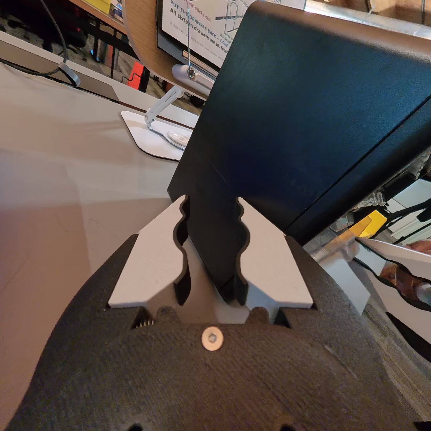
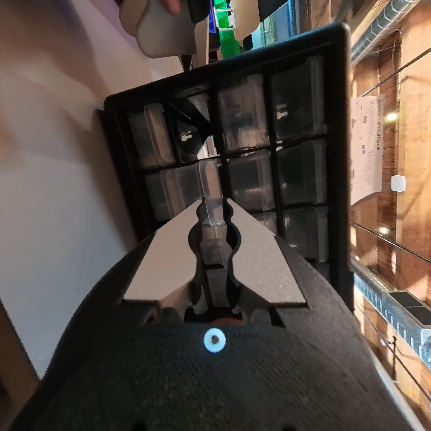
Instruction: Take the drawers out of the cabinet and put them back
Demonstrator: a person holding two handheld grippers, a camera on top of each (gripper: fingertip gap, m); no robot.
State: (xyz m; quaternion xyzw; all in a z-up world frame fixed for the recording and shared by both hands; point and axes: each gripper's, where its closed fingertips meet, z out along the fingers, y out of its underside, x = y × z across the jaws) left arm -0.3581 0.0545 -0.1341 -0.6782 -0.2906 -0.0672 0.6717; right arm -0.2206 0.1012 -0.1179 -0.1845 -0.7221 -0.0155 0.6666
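The black cabinet [image 1: 303, 116] stands on the table, and my left gripper [image 1: 212, 200] is shut on its lower side edge. In the right wrist view the cabinet [image 2: 340, 163] faces me with several clear drawers in its grid. My right gripper [image 2: 213, 203] is shut on the front tab of a clear drawer [image 2: 210, 182] in the second column, which sticks out a little from its slot. The slot beside it [image 2: 191, 130] is empty. The left gripper [image 2: 163, 30], held by a hand, shows at the cabinet's far edge. The right gripper [image 1: 345, 279] shows at the right of the left wrist view.
A pale table [image 1: 58, 163] spreads to the left of the cabinet. A white stand [image 1: 149, 135] holding a board with a printed sheet is behind it. A cable [image 1: 58, 46] lies at the back left. A paper sheet [image 2: 366, 149] hangs on a brick wall.
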